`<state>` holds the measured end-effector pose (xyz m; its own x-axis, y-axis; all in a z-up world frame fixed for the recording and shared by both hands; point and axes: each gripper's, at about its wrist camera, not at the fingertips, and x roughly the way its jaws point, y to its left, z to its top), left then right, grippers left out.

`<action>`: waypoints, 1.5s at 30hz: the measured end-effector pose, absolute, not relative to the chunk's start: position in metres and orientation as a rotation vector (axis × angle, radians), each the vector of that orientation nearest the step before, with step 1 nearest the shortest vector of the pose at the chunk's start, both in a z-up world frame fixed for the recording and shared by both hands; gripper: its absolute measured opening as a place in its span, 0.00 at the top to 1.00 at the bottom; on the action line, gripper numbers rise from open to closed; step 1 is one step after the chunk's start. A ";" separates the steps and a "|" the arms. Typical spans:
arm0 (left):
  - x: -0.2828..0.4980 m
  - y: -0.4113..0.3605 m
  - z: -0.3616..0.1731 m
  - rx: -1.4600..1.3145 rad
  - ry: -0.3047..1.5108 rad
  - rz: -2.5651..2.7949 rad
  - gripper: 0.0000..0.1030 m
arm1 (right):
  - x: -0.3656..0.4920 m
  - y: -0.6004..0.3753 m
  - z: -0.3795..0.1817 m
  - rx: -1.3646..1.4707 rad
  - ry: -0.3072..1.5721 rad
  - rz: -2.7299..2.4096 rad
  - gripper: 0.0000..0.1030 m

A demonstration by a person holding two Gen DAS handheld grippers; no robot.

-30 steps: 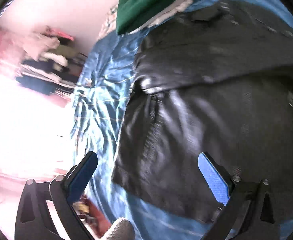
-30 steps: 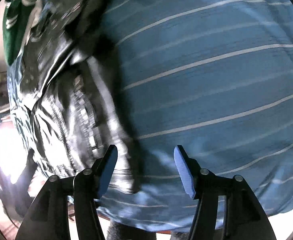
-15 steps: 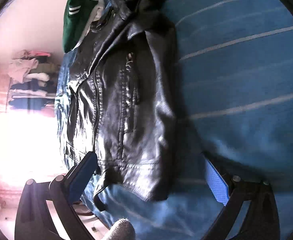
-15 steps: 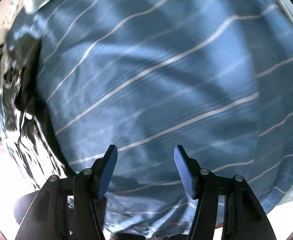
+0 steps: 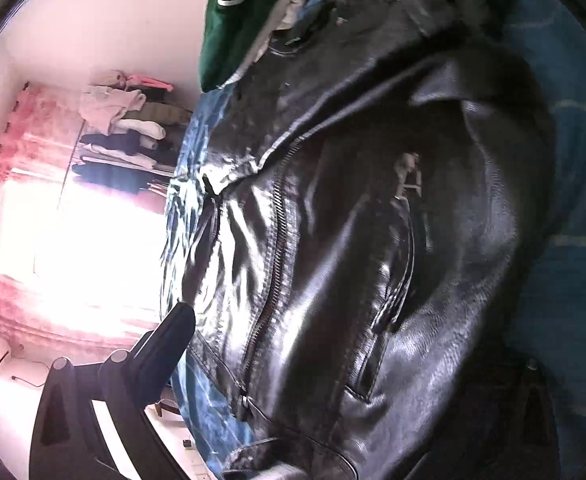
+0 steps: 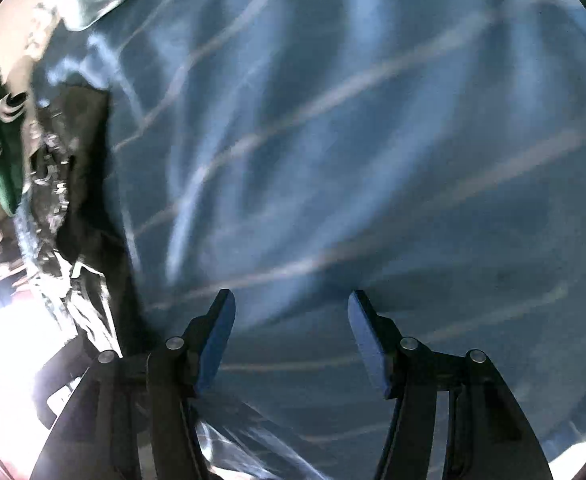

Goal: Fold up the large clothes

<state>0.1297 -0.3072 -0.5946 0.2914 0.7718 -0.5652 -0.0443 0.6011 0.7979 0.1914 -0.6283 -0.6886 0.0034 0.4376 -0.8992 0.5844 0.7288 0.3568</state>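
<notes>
Approaching the black leather jacket [image 5: 373, 240] on the bed [image 6: 373, 140], we keep both tongs, left [image 5: 333, 360] and right [image 6: 291, 336], wide open and empty, aiming squarely for its hem.

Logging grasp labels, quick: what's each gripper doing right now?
Left gripper: open over the black leather jacket, holding nothing.
Right gripper: open, empty.

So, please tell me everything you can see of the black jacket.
The black jacket looks like glossy, creased leather. It lies spread on the blue striped sheet, front up, with a metal zipper running down it, a lapel folded open and a zipped pocket. Its collar end touches a green garment. The left gripper's finger stands beside its hem.
</notes>
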 end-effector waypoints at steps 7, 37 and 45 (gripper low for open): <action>0.119 -0.300 -0.558 0.562 1.189 0.460 0.77 | 0.264 -0.594 -0.692 1.016 1.448 0.200 0.31; 0.124 -0.152 -0.456 0.062 1.253 0.189 0.83 | 0.384 -0.380 -0.584 0.995 1.350 0.357 0.83; 0.145 -0.035 -0.463 -0.176 1.289 0.104 0.79 | 0.419 -0.261 -0.565 0.807 1.424 0.267 0.83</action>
